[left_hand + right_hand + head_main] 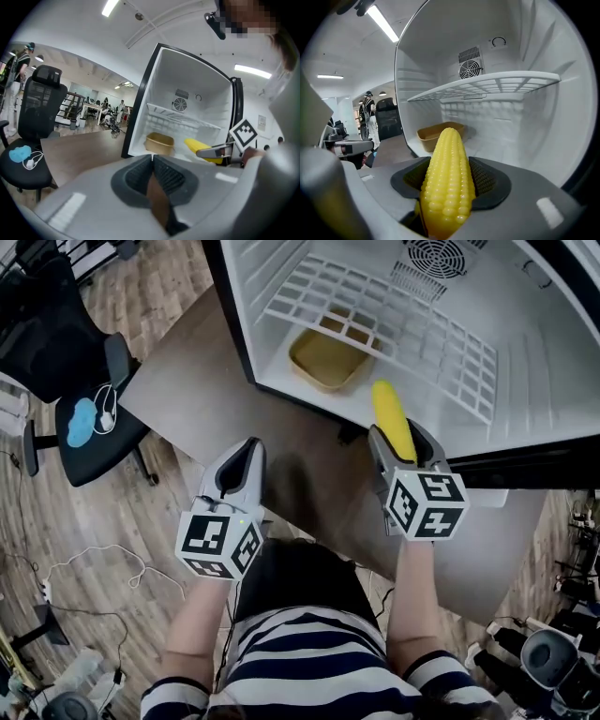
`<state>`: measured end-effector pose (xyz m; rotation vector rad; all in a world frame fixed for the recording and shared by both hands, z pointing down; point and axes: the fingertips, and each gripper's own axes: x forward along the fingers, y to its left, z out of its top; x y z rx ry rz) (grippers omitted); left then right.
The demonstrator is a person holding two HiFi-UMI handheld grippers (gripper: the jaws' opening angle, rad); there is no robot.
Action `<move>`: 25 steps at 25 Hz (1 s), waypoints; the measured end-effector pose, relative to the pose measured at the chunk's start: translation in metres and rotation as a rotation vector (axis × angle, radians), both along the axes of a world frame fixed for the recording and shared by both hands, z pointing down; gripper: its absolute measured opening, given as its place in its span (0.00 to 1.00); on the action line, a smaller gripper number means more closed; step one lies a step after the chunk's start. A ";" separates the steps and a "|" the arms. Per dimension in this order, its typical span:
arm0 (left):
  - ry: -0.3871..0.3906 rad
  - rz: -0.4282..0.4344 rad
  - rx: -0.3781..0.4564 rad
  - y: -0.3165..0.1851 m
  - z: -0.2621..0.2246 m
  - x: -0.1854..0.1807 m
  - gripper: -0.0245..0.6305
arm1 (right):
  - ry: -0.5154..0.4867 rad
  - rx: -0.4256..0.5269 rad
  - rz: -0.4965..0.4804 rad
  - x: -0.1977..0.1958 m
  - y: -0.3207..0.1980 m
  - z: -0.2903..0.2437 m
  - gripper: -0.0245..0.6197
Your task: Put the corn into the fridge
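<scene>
My R gripper clamps the corn at the open fridge mouth; tan tray sits inside under wire shelf. L gripper closed, empty, over table.

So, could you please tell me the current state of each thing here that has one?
fridge: open.
wire shelf: in place, bare.
tan tray: empty, on the fridge floor.
corn: held, tip pointing into the fridge.
right gripper: jaws shut on the corn.
left gripper: jaws together, nothing between them.
</scene>
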<state>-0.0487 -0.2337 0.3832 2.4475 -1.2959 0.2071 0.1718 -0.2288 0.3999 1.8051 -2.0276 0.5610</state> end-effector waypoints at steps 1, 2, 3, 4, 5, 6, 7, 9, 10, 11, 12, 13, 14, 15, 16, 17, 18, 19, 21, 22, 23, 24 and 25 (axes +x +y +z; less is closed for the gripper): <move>-0.001 -0.001 0.003 -0.003 0.001 0.001 0.04 | 0.009 0.003 0.008 0.003 -0.006 0.001 0.44; -0.003 -0.002 0.004 -0.006 0.002 0.002 0.04 | 0.017 0.007 0.016 0.006 -0.011 0.001 0.44; -0.003 -0.005 0.004 -0.009 0.003 0.003 0.04 | 0.023 0.011 0.024 0.008 -0.016 0.001 0.44; -0.002 -0.010 0.003 -0.012 0.004 0.003 0.04 | 0.028 0.016 0.032 0.011 -0.021 0.001 0.44; -0.001 -0.014 0.002 -0.015 0.005 0.003 0.04 | 0.034 0.020 0.041 0.013 -0.025 0.000 0.44; -0.001 -0.020 0.003 -0.017 0.005 0.003 0.04 | 0.042 0.023 0.049 0.016 -0.029 0.000 0.44; -0.002 -0.025 0.005 -0.020 0.006 0.003 0.04 | 0.052 0.025 0.058 0.018 -0.033 0.000 0.44; -0.011 -0.035 0.016 -0.027 0.009 0.003 0.04 | 0.068 0.028 0.074 0.023 -0.040 0.002 0.44; -0.016 -0.038 0.024 -0.030 0.009 0.004 0.04 | 0.074 0.029 0.082 0.025 -0.043 0.003 0.44; -0.022 -0.041 0.032 -0.033 0.010 0.004 0.04 | 0.079 0.028 0.090 0.027 -0.047 0.004 0.44; -0.027 -0.044 0.039 -0.035 0.009 0.005 0.04 | 0.086 0.025 0.096 0.029 -0.051 0.005 0.44; -0.032 -0.046 0.045 -0.038 0.009 0.006 0.04 | 0.095 0.021 0.101 0.031 -0.054 0.005 0.44; -0.036 -0.048 0.050 -0.040 0.009 0.006 0.04 | 0.107 0.016 0.106 0.033 -0.057 0.007 0.44; -0.041 -0.050 0.055 -0.043 0.010 0.006 0.04 | 0.117 0.011 0.111 0.034 -0.060 0.009 0.44; -0.045 -0.052 0.061 -0.044 0.011 0.007 0.04 | 0.126 0.006 0.115 0.036 -0.063 0.011 0.44; -0.049 -0.054 0.067 -0.046 0.012 0.007 0.04 | 0.132 0.002 0.120 0.038 -0.065 0.014 0.44; -0.052 -0.056 0.073 -0.048 0.013 0.008 0.04 | 0.137 -0.003 0.123 0.040 -0.068 0.017 0.44; -0.054 -0.059 0.079 -0.049 0.014 0.009 0.04 | 0.140 -0.009 0.126 0.041 -0.070 0.020 0.44; -0.059 -0.064 0.089 -0.052 0.015 0.010 0.04 | 0.148 -0.022 0.127 0.044 -0.074 0.024 0.44; -0.062 -0.066 0.093 -0.054 0.016 0.010 0.04 | 0.153 -0.030 0.126 0.044 -0.076 0.026 0.44; -0.065 -0.067 0.097 -0.056 0.016 0.010 0.04 | 0.158 -0.037 0.124 0.045 -0.078 0.028 0.44; -0.068 -0.069 0.100 -0.058 0.016 0.010 0.04 | 0.163 -0.044 0.124 0.045 -0.080 0.029 0.44; -0.069 -0.071 0.103 -0.060 0.017 0.010 0.04 | 0.169 -0.048 0.124 0.046 -0.081 0.030 0.44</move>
